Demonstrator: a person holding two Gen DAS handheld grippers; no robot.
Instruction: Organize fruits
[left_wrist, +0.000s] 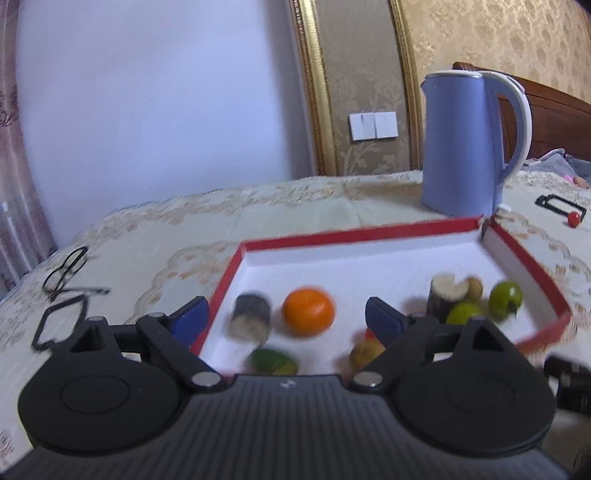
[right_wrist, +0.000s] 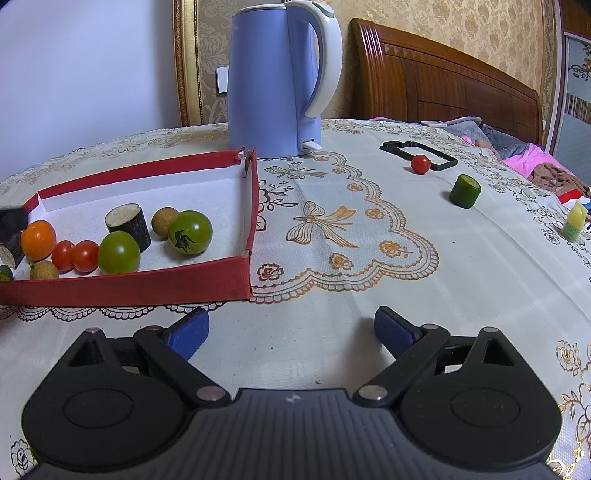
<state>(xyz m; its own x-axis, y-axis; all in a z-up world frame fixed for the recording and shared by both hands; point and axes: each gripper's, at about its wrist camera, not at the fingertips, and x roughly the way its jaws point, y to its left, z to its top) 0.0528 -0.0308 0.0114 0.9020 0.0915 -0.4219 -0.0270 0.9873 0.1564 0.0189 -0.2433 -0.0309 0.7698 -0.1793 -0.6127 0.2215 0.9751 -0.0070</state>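
A shallow red box (left_wrist: 332, 234) with a white floor holds several fruits: an orange (left_wrist: 308, 312), two dark-skinned cane pieces (left_wrist: 251, 317), two green tomatoes (right_wrist: 190, 231), red cherry tomatoes (right_wrist: 85, 256) and brown longans (right_wrist: 164, 221). My left gripper (left_wrist: 286, 319) hangs over the box's near edge, open, with the orange showing in the gap and its pads touching nothing. My right gripper (right_wrist: 291, 328) is open over bare tablecloth, right of the box (right_wrist: 129, 286). Outside the box lie a red cherry tomato (right_wrist: 420, 164) and a green cucumber piece (right_wrist: 465, 191), far right.
A blue kettle (right_wrist: 273, 81) stands just behind the box's far right corner. A black frame (right_wrist: 421, 153) lies by the loose tomato, and a small yellow-green bottle (right_wrist: 574, 221) stands at the right edge. Glasses (left_wrist: 64, 271) and another black frame (left_wrist: 59, 325) lie left of the box.
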